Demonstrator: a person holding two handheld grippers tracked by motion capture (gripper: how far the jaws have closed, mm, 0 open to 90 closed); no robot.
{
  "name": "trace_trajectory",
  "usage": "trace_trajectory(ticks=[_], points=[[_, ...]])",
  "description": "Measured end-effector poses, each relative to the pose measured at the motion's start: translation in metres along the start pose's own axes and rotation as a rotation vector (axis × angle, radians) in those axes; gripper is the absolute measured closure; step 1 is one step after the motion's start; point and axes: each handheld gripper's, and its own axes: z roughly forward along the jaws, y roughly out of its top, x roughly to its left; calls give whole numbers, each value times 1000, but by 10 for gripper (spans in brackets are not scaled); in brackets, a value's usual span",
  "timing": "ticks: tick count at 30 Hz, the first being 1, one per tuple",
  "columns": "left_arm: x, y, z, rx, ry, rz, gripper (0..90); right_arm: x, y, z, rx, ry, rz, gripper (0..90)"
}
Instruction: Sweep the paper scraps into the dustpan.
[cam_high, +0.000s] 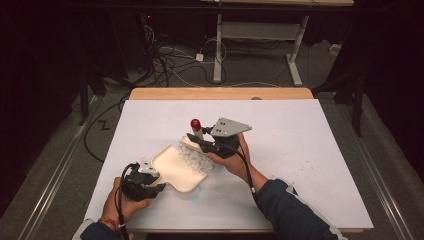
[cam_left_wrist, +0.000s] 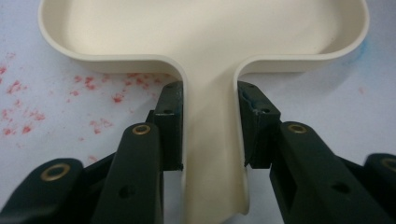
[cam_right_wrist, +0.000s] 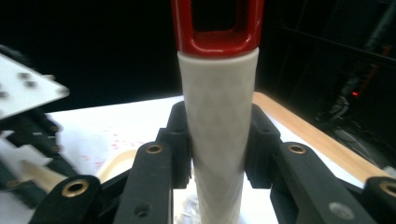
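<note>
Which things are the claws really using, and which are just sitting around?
In use:
- cream dustpan, its handle clamped in the left claw
- white brush handle with red loop, clamped in the right claw
- brush bristles by the pan

Just lying about:
- red specks on the white table
- cables on the floor

You are working in a lab or test room, not a home. Your table (cam_high: 300, 165) is a plain wooden top covered with a white sheet, standing on grey carpet. Around it hang black curtains (cam_high: 45, 60) that shut out the rest of the room. Behind it, loose cables (cam_high: 175, 62) sprawl over the floor beside the white metal legs of a second desk (cam_high: 260, 30), and a dark frame rail (cam_high: 200, 7) crosses overhead.
</note>
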Motion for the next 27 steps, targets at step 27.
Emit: trace_trajectory(ticks=[27], points=[[-1, -3, -2, 15, 19, 6, 634, 24, 30, -16, -71, 41, -11, 700]])
